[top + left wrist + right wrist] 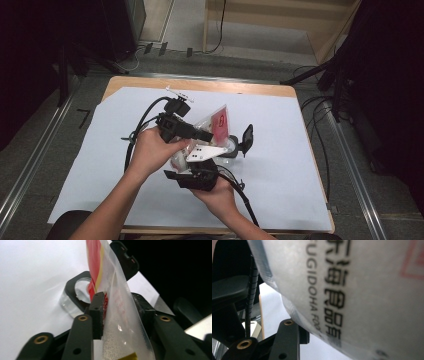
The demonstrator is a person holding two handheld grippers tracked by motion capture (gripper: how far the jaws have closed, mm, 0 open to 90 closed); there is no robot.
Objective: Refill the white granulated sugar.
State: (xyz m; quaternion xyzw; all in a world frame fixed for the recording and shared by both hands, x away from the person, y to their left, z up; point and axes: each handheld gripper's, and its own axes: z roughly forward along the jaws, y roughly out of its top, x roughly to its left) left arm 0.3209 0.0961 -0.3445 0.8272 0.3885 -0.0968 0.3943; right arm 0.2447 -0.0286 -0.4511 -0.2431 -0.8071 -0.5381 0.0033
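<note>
Left gripper view puts the plastic pouch (120, 315) upright between your left gripper (120, 312)'s jaws, the clear film with its red print standing in the gap. The near pad lies against the film, but from here it's hard to say whether the far one presses too, so treat that grip as uncertain. Behind it on the white sheet sits a clear round holder (75, 300) with a black frame.

From the high view you hold the pouch (216, 124) raised above the middle of the counter (280, 90), left gripper (202, 134) coming in from the left, right gripper (200, 167) from below. In the right gripper view the pouch (352, 290) bulges close over the jaws, its black lettering large; those jaws look clamped on its lower part.

You seem to be mid-handover or mid-pull, both tools on one pouch. Next, settle which gripper carries it: firm up the left hold on the top edge before the right lets go or tugs, and keep the film from twisting or slipping out sideways.
</note>
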